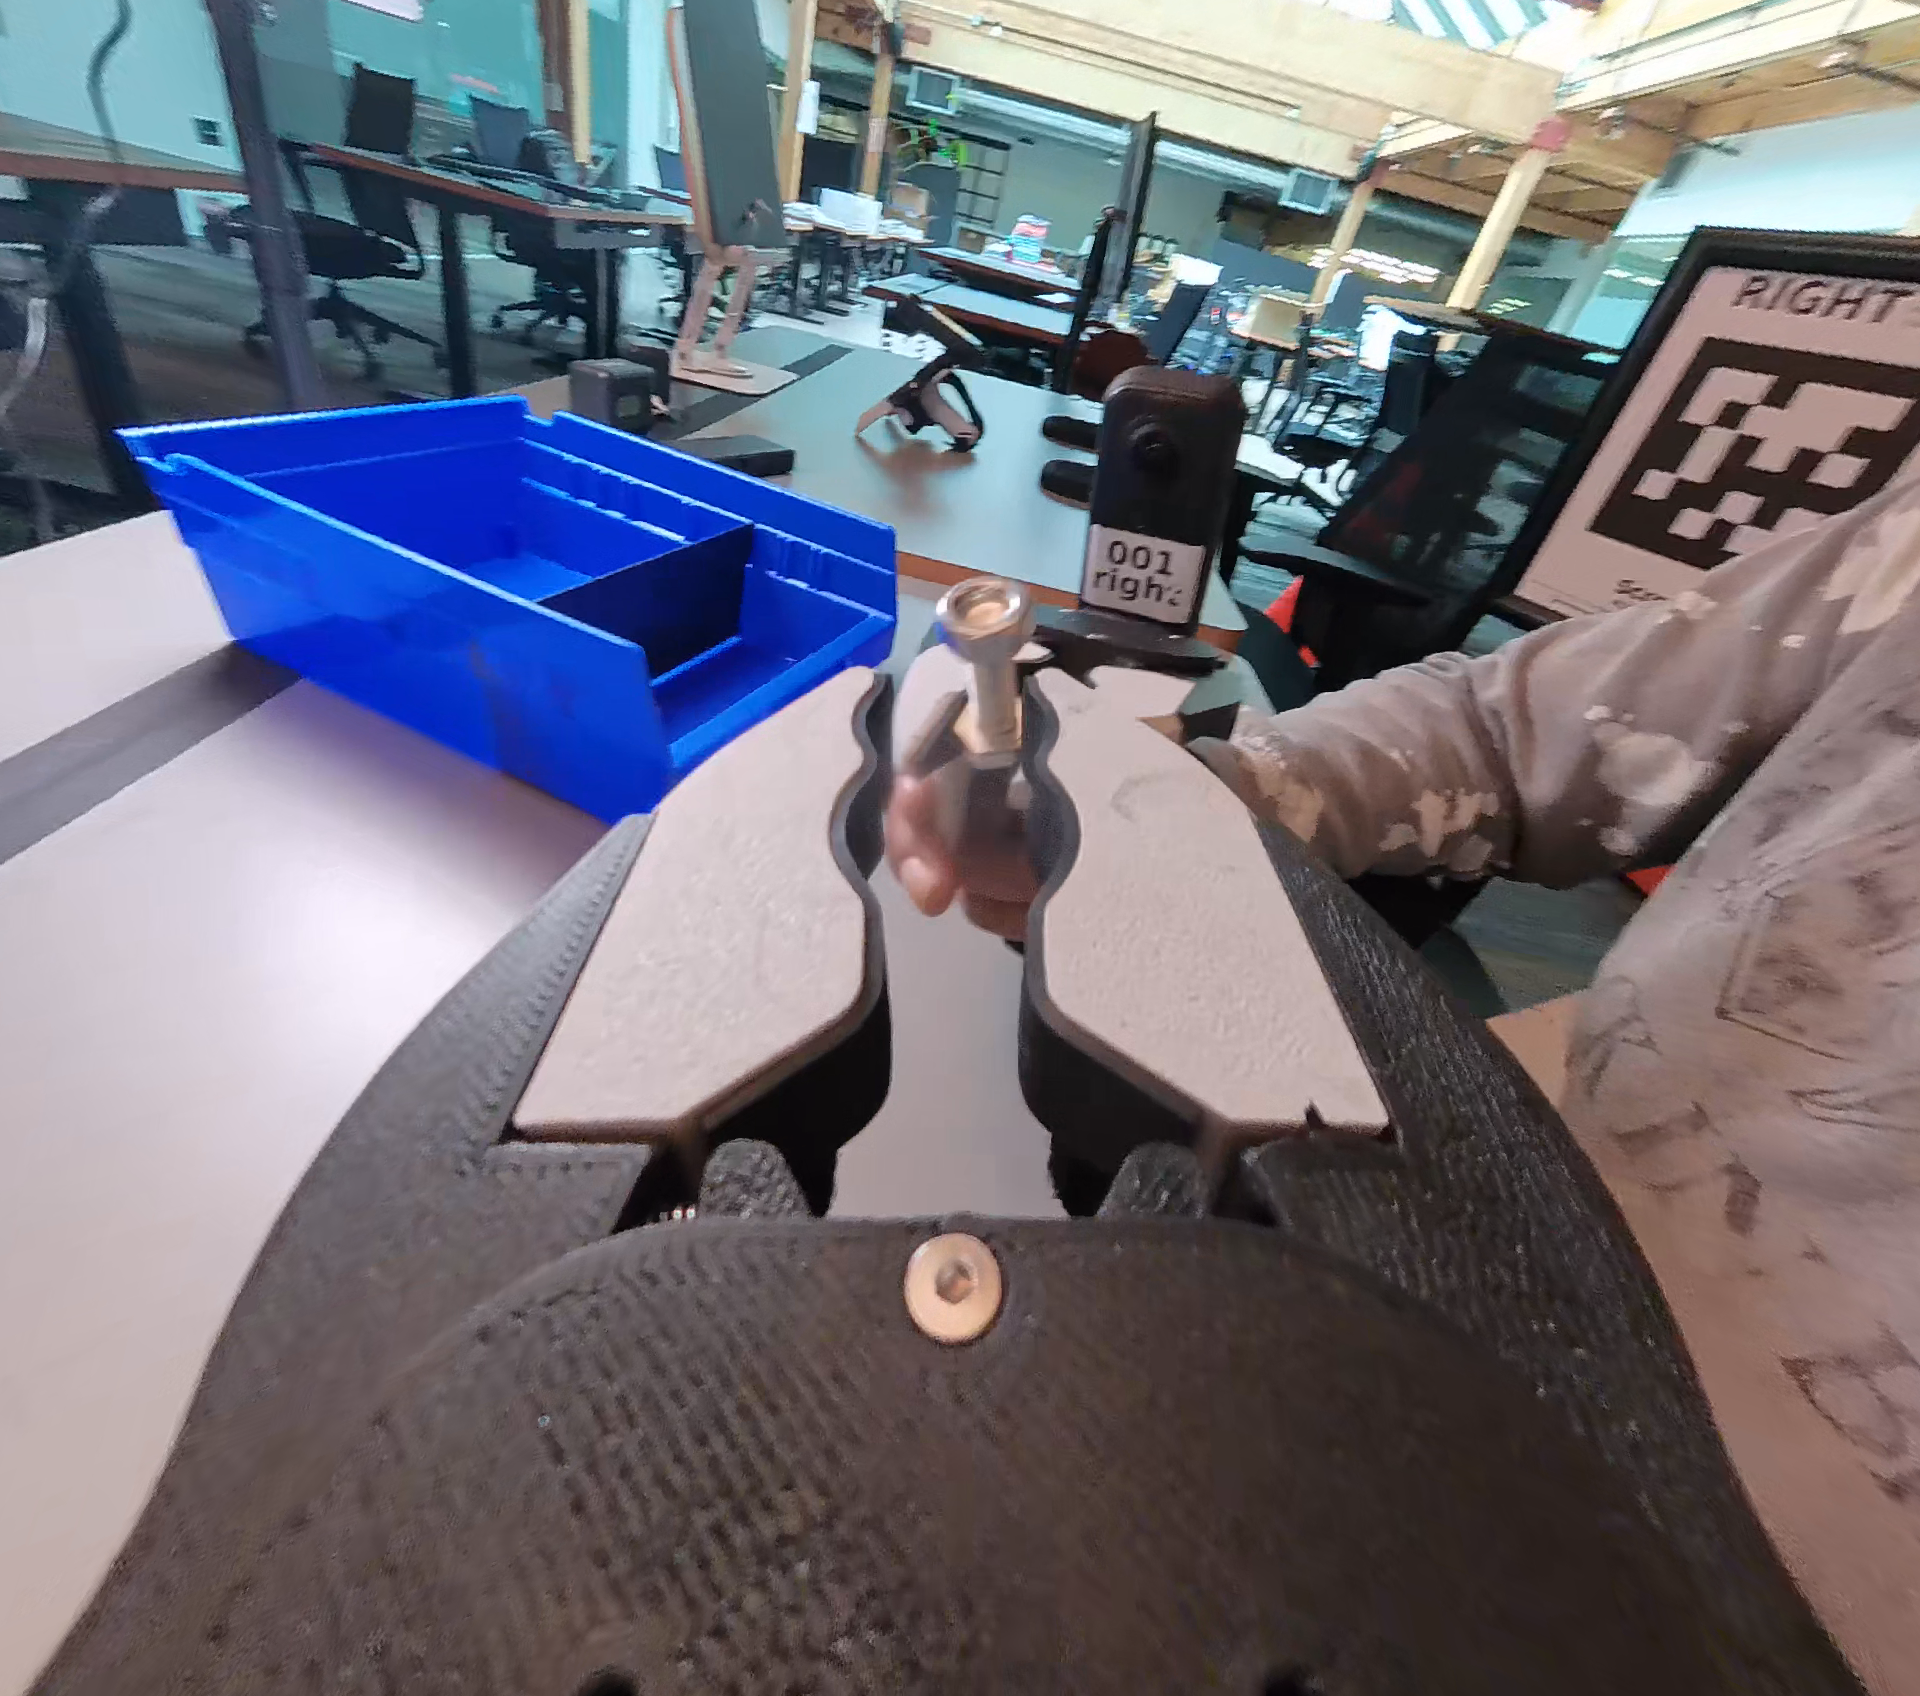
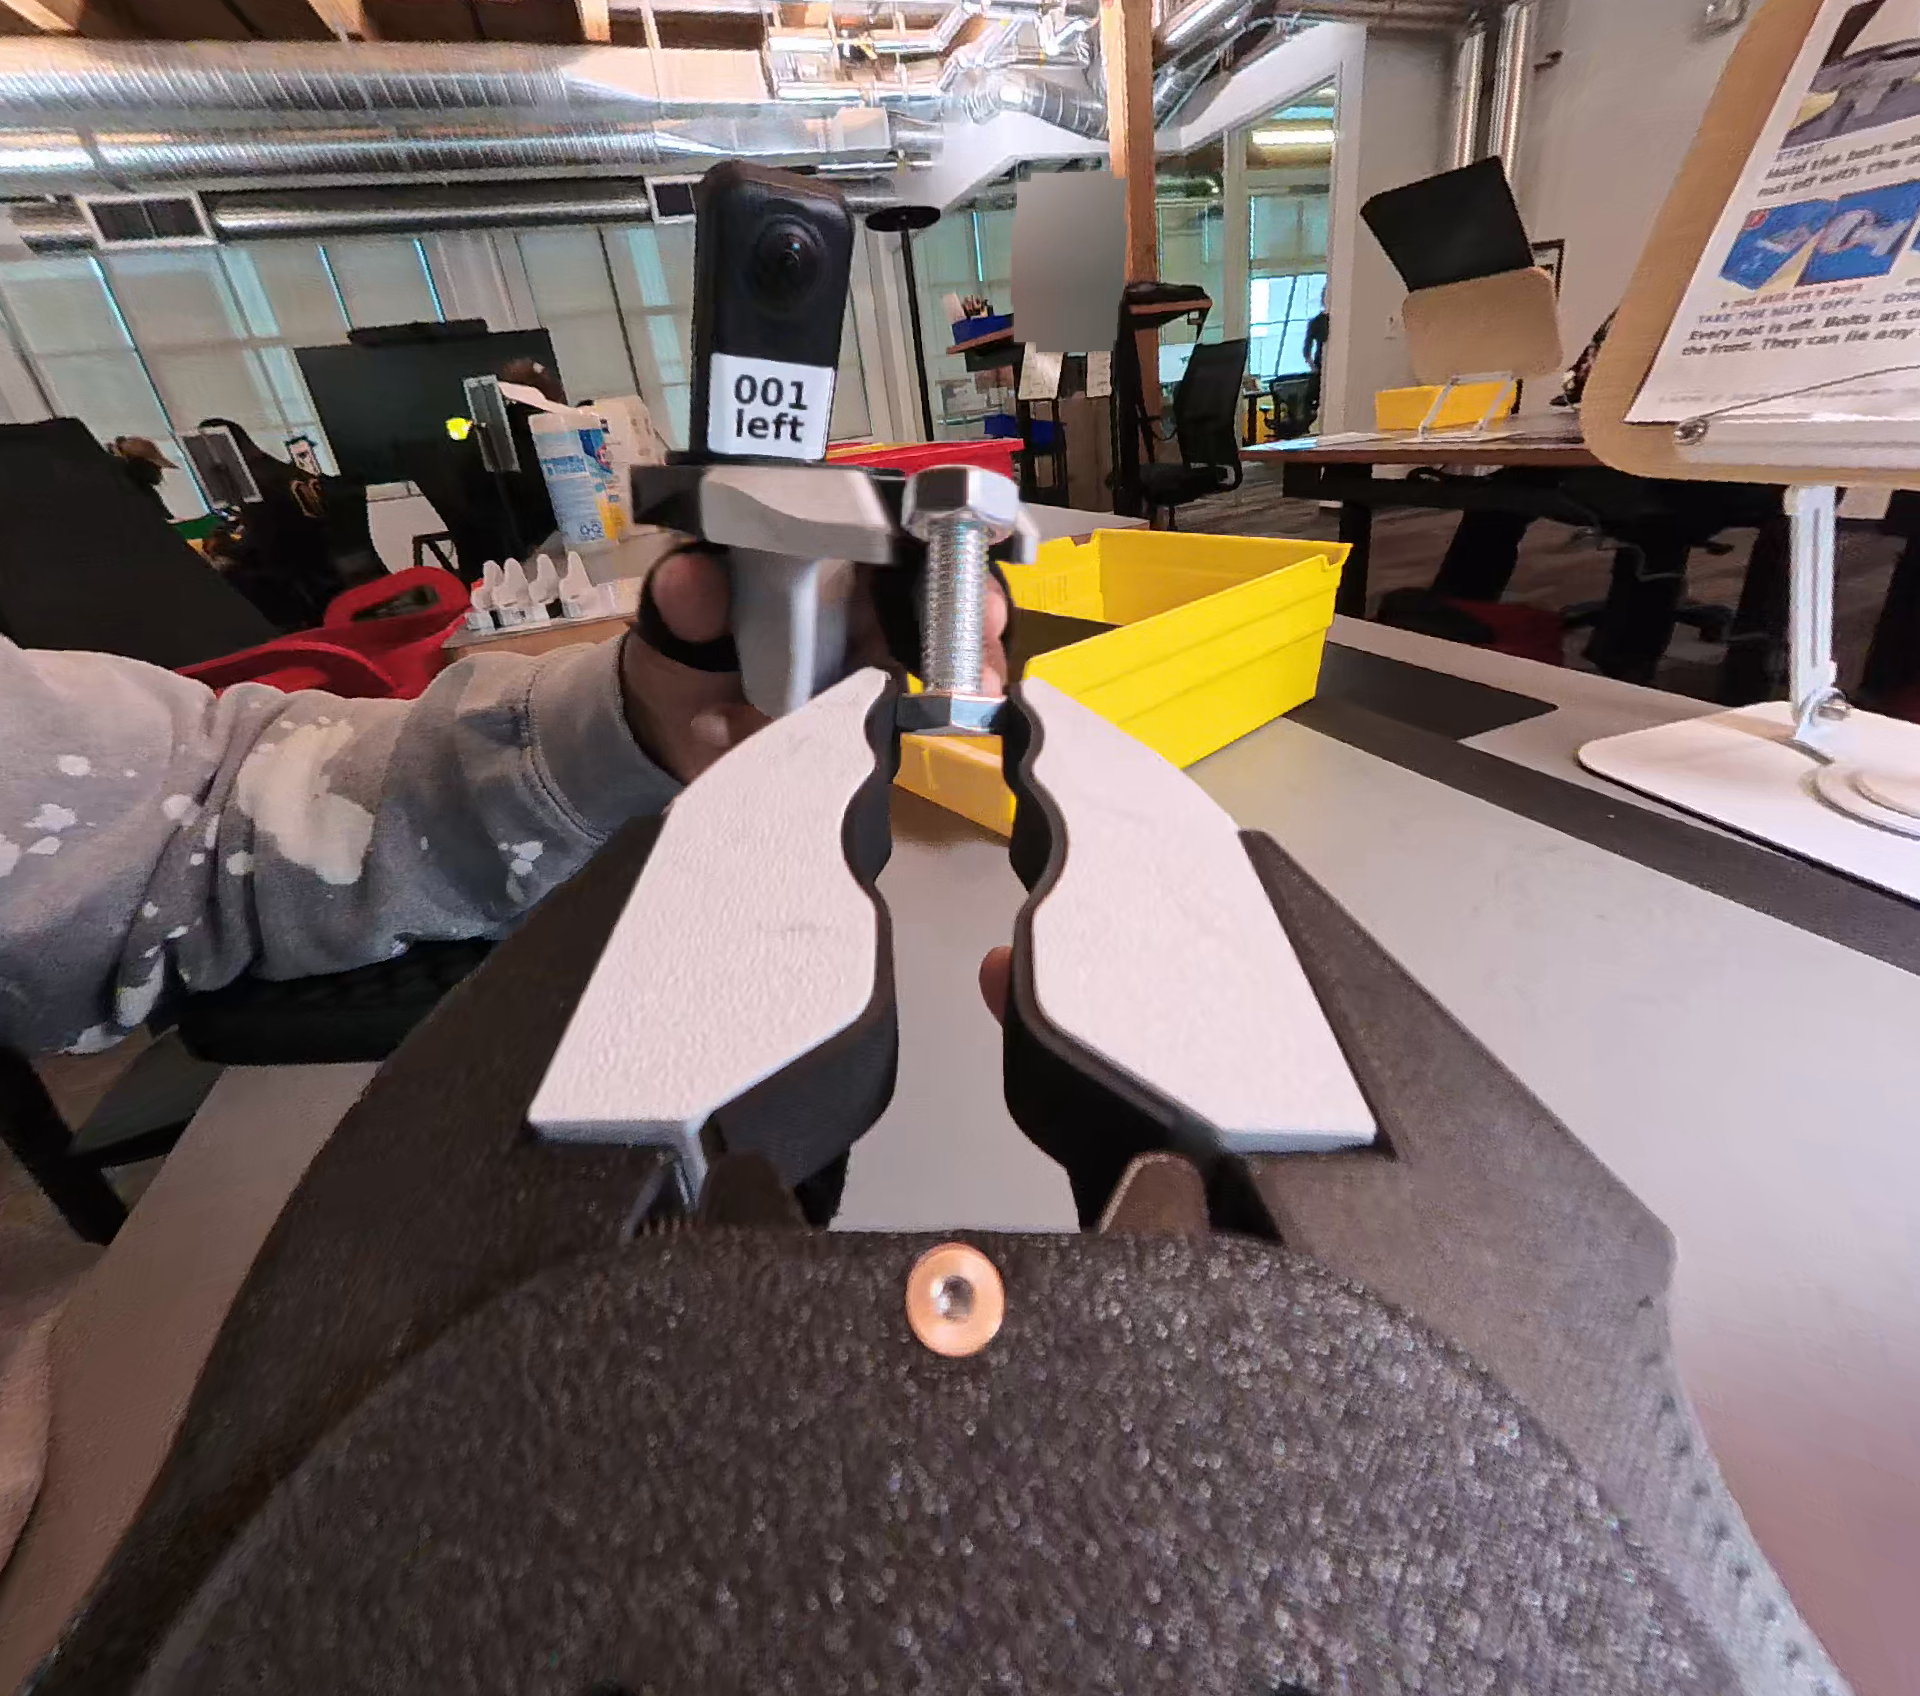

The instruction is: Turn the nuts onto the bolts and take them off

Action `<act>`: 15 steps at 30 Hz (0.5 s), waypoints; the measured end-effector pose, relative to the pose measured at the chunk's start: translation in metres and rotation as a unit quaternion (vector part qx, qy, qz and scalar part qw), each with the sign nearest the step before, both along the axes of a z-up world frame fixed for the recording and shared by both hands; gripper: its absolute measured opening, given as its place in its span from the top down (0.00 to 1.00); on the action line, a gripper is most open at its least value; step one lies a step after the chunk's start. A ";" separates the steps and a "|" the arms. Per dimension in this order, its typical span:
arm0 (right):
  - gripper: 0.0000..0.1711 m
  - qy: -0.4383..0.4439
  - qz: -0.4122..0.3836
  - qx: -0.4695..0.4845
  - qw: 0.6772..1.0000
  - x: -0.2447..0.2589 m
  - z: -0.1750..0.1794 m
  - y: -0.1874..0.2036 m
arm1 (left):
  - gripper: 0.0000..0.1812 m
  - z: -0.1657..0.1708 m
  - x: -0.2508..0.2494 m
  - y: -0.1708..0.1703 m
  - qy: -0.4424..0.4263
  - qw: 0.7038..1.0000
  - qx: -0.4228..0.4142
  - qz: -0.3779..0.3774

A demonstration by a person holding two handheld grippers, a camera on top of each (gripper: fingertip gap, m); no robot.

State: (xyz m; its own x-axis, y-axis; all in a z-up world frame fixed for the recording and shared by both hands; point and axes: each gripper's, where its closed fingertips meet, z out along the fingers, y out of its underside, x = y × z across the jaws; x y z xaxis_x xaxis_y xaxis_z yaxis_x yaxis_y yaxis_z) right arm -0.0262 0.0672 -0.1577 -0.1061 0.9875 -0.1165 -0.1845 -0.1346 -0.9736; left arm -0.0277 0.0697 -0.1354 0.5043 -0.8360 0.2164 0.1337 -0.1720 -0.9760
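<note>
From the left wrist view, the left hand-held gripper [image 1: 961,711] is nearly closed, its tips pinching a bolt [image 1: 985,680] by the shank. One end of the bolt pokes up above the fingertips. A nut [image 1: 982,747] sits on the shank just at the pinch, partly blurred. Beyond it the right hand-held gripper [image 1: 1101,659] faces back, carried by an arm in a grey speckled sleeve [image 1: 1507,773]. A blue bin [image 1: 499,586] with a dark divider stands to the left on the counter [image 1: 208,919], well apart from the bolt.

From the right wrist view, the right hand-held gripper [image 2: 951,711] is narrowed onto the nut [image 2: 951,713], which lies across the gap between its tips, gripped at its flats. The bolt [image 2: 954,597] rises upright from the nut, threads bare up to the hex head, which the left hand-held gripper [image 2: 914,524] seems to hold from the far side; the exact contact there is hard to make out. A yellow bin [image 2: 1174,618] stands behind on the counter [image 2: 1558,971], and a stand with an instruction sheet [image 2: 1808,192] is at the right.

The nut appears to sit near the thread's end, so it may come free suddenly and slip from the tips, dropping to the counter or off its edge. If the two grippers tilt against each other, the nut could bind or the bolt twist out of its hold.
</note>
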 end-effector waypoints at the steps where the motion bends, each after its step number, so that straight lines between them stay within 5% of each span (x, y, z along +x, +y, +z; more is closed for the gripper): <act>1: 0.89 -0.004 -0.003 -0.002 1.000 -0.001 -0.002 0.001 | 0.86 0.001 0.002 -0.001 -0.004 1.000 -0.002 -0.007; 15: 0.89 -0.046 0.007 0.022 0.999 -0.008 -0.020 -0.013 | 0.89 -0.002 0.018 -0.008 0.039 0.999 0.025 -0.010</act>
State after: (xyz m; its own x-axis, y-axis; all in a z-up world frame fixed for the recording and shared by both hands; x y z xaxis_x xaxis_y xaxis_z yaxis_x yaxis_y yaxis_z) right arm -0.0338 0.0544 -0.1773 -0.1111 0.9904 -0.0824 -0.0932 -0.0929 -0.9913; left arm -0.0099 0.0618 -0.1376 0.5007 -0.8552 0.1337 0.0530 -0.1238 -0.9909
